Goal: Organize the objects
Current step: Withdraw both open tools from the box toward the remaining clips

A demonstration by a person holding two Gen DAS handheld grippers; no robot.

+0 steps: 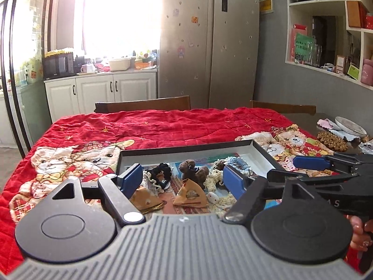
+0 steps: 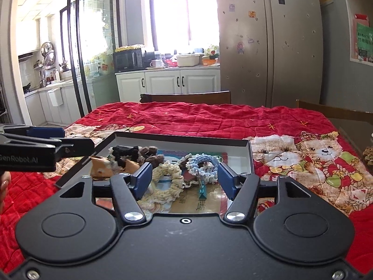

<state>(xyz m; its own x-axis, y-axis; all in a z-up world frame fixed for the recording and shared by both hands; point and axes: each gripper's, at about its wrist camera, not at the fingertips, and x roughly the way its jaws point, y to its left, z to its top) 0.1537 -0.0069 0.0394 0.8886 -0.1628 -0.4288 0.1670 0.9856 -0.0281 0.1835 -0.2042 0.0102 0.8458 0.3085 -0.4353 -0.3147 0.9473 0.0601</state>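
Observation:
A shallow box lid (image 1: pixel 193 148) (image 2: pixel 181 141) lies on the red quilt and holds small items. Inside are a black scrunchie (image 1: pixel 163 170) (image 2: pixel 123 152), a brown fuzzy clip (image 1: pixel 193 171) (image 2: pixel 151 155), cream scrunchies (image 1: pixel 213 180) (image 2: pixel 166 178), a light blue scrunchie (image 1: pixel 240 163) (image 2: pixel 201 164) and tan pyramid packets (image 1: pixel 190 193) (image 2: pixel 100 169). My left gripper (image 1: pixel 183 178) is open above the box's near left part, holding nothing. My right gripper (image 2: pixel 184 178) is open over the cream and blue scrunchies, holding nothing; it also shows in the left wrist view (image 1: pixel 291 168).
The red teddy-bear quilt (image 1: pixel 163 126) covers the table. At the right table edge sit a plate (image 1: pixel 350 126) and a brown beaded mat (image 1: pixel 332 141). Two wooden chair backs (image 1: pixel 142 103) stand behind the table, with a fridge (image 1: pixel 209 42) and cabinets beyond.

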